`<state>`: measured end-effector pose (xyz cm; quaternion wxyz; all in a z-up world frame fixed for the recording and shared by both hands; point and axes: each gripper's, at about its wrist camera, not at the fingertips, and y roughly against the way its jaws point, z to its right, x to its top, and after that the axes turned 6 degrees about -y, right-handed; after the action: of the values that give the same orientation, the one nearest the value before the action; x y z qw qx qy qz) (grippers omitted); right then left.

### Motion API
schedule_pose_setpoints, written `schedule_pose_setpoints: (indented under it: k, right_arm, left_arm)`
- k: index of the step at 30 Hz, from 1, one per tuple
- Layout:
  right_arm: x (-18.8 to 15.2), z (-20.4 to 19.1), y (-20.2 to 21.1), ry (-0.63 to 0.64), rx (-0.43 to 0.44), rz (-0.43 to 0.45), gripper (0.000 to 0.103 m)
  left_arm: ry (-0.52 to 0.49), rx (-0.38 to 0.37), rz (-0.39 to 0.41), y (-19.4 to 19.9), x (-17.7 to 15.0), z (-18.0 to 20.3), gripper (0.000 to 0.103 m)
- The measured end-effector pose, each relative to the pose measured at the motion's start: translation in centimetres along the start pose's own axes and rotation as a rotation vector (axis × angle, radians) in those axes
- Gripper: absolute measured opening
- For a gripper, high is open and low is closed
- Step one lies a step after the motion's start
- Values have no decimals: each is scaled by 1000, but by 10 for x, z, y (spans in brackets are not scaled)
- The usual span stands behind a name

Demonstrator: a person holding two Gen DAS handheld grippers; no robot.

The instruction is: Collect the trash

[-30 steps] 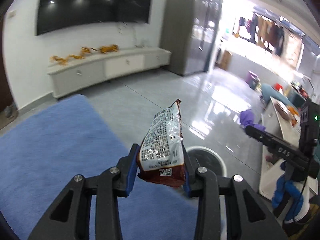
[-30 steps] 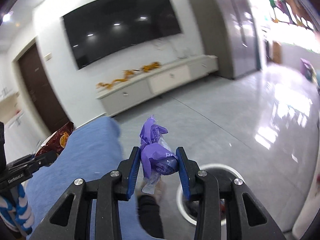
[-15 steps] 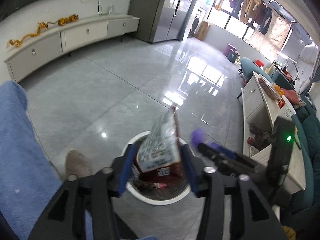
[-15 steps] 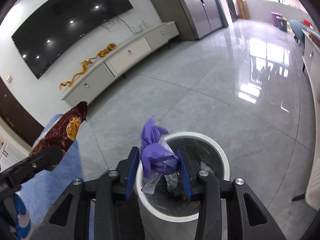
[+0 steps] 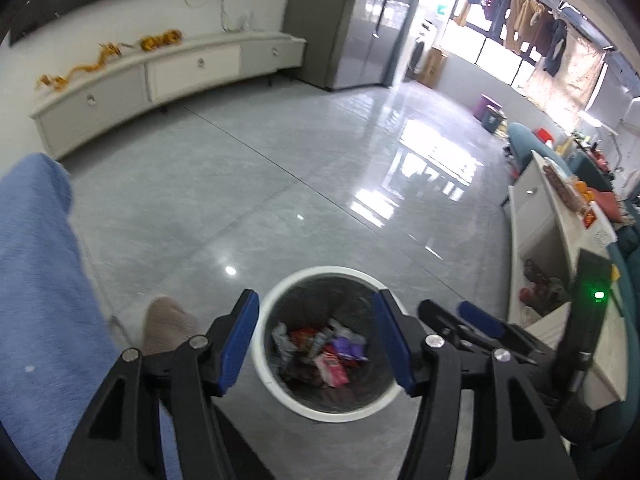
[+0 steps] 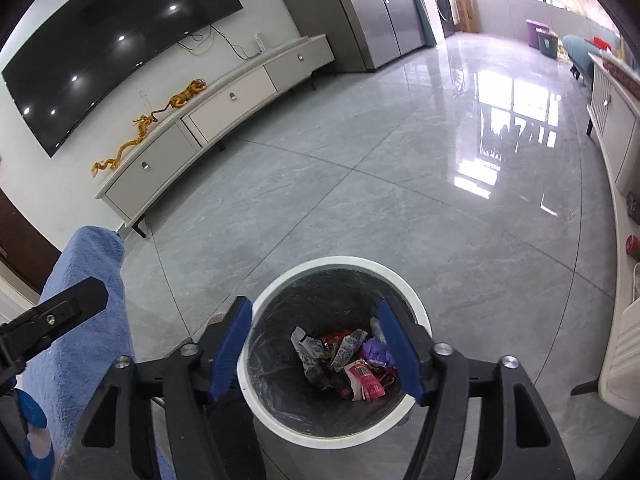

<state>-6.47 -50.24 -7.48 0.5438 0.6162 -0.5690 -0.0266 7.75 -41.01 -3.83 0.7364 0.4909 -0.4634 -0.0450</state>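
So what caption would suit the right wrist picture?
Right gripper opening, empty, above a white bin of wrappers on a grey tiled floor.

We see a round white-rimmed trash bin (image 6: 338, 267) with a black liner, upright on the floor, crumpled snack wrappers (image 6: 344, 360) piled inside

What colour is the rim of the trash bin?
White. The trash bin rim shows best in the right wrist view, ringing a dark liner.

Open bin (image 6: 416, 312) mouth below is unobstructed; blue cloth (image 6: 88, 320) crowds the left.
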Motion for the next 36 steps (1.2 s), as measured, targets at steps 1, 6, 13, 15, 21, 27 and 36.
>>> schedule_pose_setpoints:
  k: [1, 6, 13, 15, 21, 27, 36]
  right_arm:
    - [-2, -6, 7, 7, 1, 16, 72]
    - [-10, -33, 33, 46, 8, 67, 75]
    - [-29, -93, 61, 157, 33, 113, 80]
    - [-34, -110, 68, 193, 44, 127, 83]
    - [-51, -158, 89, 281, 50, 174, 89]
    - [-69, -188, 98, 358, 34, 210, 94]
    - [-87, -212, 110, 412, 8, 293, 103]
  left_arm:
    - [-1, 31, 14, 7, -1, -1, 57]
    - [-9, 174, 93, 50, -15, -11, 58]
    - [60, 334, 172, 117, -52, -56, 58]
    - [80, 371, 196, 136, -63, -71, 58]
    - [123, 446, 260, 182, -88, -106, 58]
    - [176, 495, 302, 214, -113, -133, 58]
    - [228, 587, 344, 242, -134, -152, 65]
